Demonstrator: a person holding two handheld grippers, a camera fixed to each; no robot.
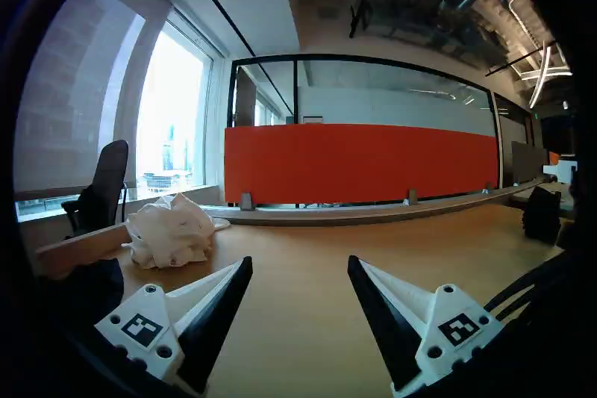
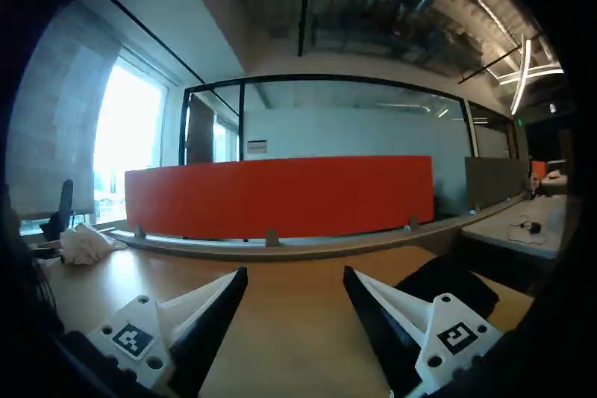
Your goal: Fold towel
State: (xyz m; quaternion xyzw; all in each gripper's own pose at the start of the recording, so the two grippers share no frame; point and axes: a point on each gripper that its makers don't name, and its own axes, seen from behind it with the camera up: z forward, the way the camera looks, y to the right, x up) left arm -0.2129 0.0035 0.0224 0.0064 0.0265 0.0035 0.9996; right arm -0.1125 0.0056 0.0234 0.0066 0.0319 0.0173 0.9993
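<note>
Jaws spread empty on left gripper [image 1: 298, 259] and right gripper [image 2: 295, 269]; crumpled towel [image 1: 170, 232] (blurry in right gripper view) lies beyond left fingers.

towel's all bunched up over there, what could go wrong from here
The towel is a crumpled heap, so the open left gripper may pinch several layers instead of one corner. It seems to lie near the desk edge; a careless pull could drag it off.
</note>
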